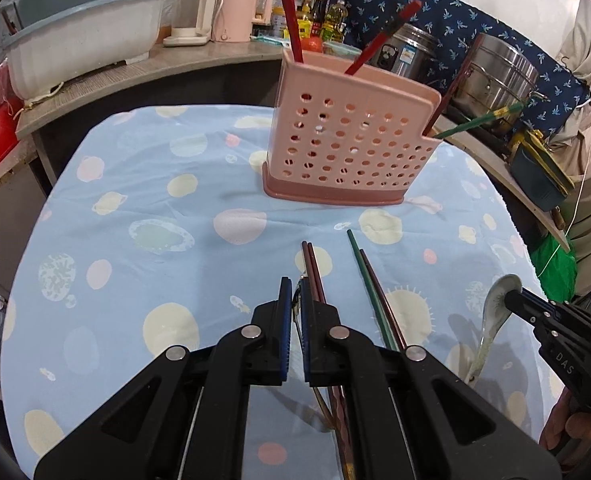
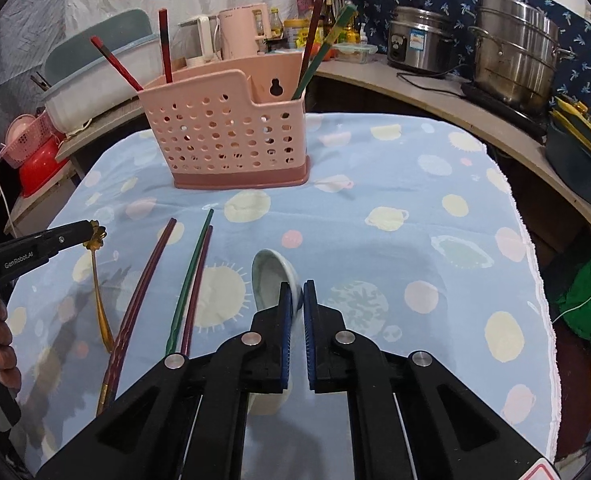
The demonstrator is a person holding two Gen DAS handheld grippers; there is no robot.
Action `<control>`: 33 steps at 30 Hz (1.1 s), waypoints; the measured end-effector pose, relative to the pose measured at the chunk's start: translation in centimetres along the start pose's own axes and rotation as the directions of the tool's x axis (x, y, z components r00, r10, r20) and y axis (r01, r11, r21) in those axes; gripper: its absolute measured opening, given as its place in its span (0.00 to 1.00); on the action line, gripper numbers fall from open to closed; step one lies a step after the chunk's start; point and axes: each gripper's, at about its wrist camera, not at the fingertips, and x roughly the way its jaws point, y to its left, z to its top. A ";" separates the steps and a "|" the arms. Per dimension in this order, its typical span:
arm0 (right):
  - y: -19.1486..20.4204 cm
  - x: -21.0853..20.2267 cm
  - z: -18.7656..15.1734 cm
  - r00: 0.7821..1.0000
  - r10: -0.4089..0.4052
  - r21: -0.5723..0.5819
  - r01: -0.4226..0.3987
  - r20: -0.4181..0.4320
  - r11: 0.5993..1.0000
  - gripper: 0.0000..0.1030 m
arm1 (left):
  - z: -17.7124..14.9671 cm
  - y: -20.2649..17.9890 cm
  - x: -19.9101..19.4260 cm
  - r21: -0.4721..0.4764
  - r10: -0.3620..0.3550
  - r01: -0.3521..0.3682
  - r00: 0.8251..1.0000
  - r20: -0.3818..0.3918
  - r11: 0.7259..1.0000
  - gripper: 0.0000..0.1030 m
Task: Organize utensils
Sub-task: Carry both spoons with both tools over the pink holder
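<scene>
Ceramic spoon (image 2: 273,276) clamped at bowl rim in right tongs (image 2: 296,292): brittle, glazed, slippery. Slim gold spoon (image 2: 97,288) pinched by its head in left tongs (image 1: 294,286): light, stiff, likely to swing

You see a thin cotton-like cloth (image 2: 375,208) over the desk, matt, lightly creased, printed with pale planets. At upper centre stands a pink plastic holder (image 2: 231,140), smooth and slightly shiny, punched with round holes. The chopsticks (image 2: 193,280) lying lower left look lacquered, glossy red-brown and green. Your left gripper (image 2: 93,234) is matt black plastic and pinches a polished gold-coloured metal spoon (image 2: 99,304). Your right gripper (image 2: 295,304), also black plastic with ribbed blue pads, grips a glazed ceramic spoon (image 2: 269,272), glossy white. At upper right, the steel pots (image 2: 511,56) shine, brushed.
</scene>
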 end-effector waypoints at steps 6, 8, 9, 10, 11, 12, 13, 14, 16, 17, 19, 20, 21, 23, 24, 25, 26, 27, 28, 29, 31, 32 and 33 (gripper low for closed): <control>0.5 -4.1 0.7 0.991 -0.044 0.008 0.043 0.129 0.999 0.07 | 1.1 -0.4 -3.9 0.007 0.002 -0.002 0.997 0.072 1.000 0.03; 0.5 -5.4 1.3 0.985 -0.053 0.020 0.050 0.167 0.999 0.07 | 1.6 -0.7 -5.3 0.018 0.009 -0.011 0.995 0.101 1.000 0.03; 0.4 -6.1 1.7 0.981 -0.056 0.025 0.052 0.185 0.998 0.07 | 1.8 -0.8 -5.9 0.022 0.008 -0.010 0.994 0.113 1.000 0.03; 0.4 -6.7 2.1 0.977 -0.062 0.031 0.056 0.202 0.998 0.07 | 2.1 -1.0 -6.5 0.025 0.010 -0.013 0.992 0.126 1.000 0.03; 0.3 -7.3 2.4 0.974 -0.067 0.036 0.060 0.218 0.998 0.07 | 2.5 -1.1 -7.2 0.027 0.014 -0.018 0.990 0.139 0.999 0.03; 0.3 -7.7 2.8 0.971 -0.069 0.038 0.062 0.230 0.997 0.07 | 2.7 -1.3 -7.7 0.029 0.016 -0.020 0.988 0.151 0.999 0.03; 0.3 -8.2 3.3 0.967 -0.074 0.041 0.066 0.244 0.997 0.07 | 3.1 -1.3 -8.2 0.029 0.017 -0.022 0.987 0.160 0.999 0.03; 0.4 -8.6 3.8 0.964 -0.080 0.043 0.071 0.255 0.997 0.07 | 3.4 -1.4 -8.6 0.028 0.016 -0.021 0.986 0.166 0.999 0.03; 0.4 -9.4 4.7 0.957 -0.086 0.046 0.076 0.278 0.996 0.07 | 4.2 -1.6 -9.6 0.033 0.019 -0.025 0.983 0.185 0.999 0.03; 0.4 -9.7 5.2 0.953 -0.090 0.047 0.080 0.288 0.996 0.07 | 4.7 -1.8 -10.1 0.037 0.022 -0.029 0.981 0.194 0.999 0.03; 0.5 -10.2 6.4 0.946 -0.100 0.052 0.088 0.310 0.995 0.07 | 5.6 -2.2 -10.8 0.044 0.026 -0.036 0.977 0.213 0.998 0.03; 0.5 -10.4 7.1 0.943 -0.101 0.055 0.088 0.317 0.995 0.07 | 6.2 -2.4 -11.2 0.047 0.033 -0.044 0.974 0.223 0.998 0.03; 0.5 -10.5 7.6 0.941 -0.101 0.059 0.087 0.322 0.994 0.07 | 6.7 -2.6 -11.5 0.051 0.038 -0.052 0.972 0.232 0.997 0.03; 0.4 -10.6 9.0 0.938 -0.098 0.069 0.080 0.333 0.994 0.07 | 7.8 -3.0 -11.9 0.058 0.047 -0.064 0.967 0.251 0.996 0.03; 0.5 -10.6 9.6 0.936 -0.100 0.070 0.080 0.337 0.994 0.07 | 8.5 -3.2 -12.1 0.059 0.053 -0.071 0.964 0.260 0.996 0.03; 0.6 -10.7 10.1 0.935 -0.100 0.070 0.081 0.341 0.994 0.07 | 9.2 -3.3 -12.3 0.060 0.057 -0.076 0.962 0.268 0.995 0.03; 0.7 -10.6 10.8 0.933 -0.100 0.069 0.081 0.346 0.994 0.07 | 9.8 -3.4 -12.3 0.063 0.062 -0.082 0.959 0.275 0.995 0.03; 0.8 -10.5 11.4 0.932 -0.102 0.064 0.085 0.349 0.994 0.07 | 10.4 -3.5 -12.3 0.065 0.069 -0.091 0.957 0.282 0.994 0.03; 1.0 -10.3 12.1 0.929 -0.106 0.058 0.091 0.354 0.994 0.07 | 11.1 -3.7 -12.2 0.071 0.081 -0.105 0.953 0.291 0.992 0.03; 1.2 -10.1 12.6 0.927 -0.109 0.054 0.096 0.358 0.994 0.07 | 11.6 -3.8 -12.2 0.075 0.088 -0.116 0.950 0.299 0.990 0.03; 1.3 -9.6 13.8 0.925 -0.112 0.046 0.102 0.364 0.994 0.07 | 13.1 -4.1 -11.9 0.087 0.107 -0.141 0.943 0.315 0.986 0.03; 1.4 -9.3 14.6 0.922 -0.115 0.043 0.107 0.370 0.993 0.07 | 13.6 -4.1 -11.8 0.089 0.115 -0.151 0.940 0.321 0.985 0.03; 1.4 -9.1 15.2 0.919 -0.116 0.041 0.108 0.377 0.993 0.07 | 14.4 -4.1 -11.6 0.092 0.119 -0.157 0.937 0.328 0.983 0.03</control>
